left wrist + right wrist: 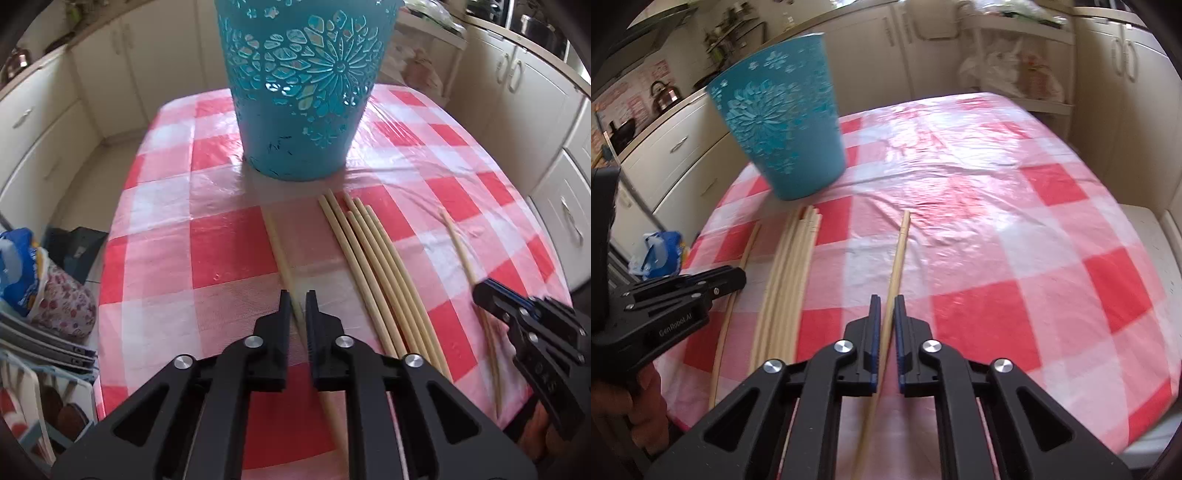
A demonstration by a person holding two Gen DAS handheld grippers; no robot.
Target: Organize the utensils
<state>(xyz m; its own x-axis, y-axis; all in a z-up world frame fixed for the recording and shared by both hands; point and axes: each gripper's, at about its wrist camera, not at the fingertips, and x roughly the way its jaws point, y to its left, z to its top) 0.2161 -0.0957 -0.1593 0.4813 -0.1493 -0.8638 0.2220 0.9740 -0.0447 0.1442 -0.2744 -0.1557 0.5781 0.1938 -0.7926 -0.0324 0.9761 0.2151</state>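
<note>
Loose chopsticks (380,273) lie bundled mid-table on the red-checked table (229,251), near the teal cutout bin (306,88). Left gripper (298,299) clamped on a single chopstick (275,240) left of the bundle. Right gripper (885,306) clamped on another chopstick (899,251), right of the bundle.

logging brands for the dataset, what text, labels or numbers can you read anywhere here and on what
"GenRobot.AI": printed in pale letters on the side of the left tool, seen from the right wrist view.
Pink wall notices at far left behind the kettle: they carry print, too small and blurred to read.
Blue packet beside the table: markings not legible.
Basket: cut-out flower pattern only, no text.
</note>
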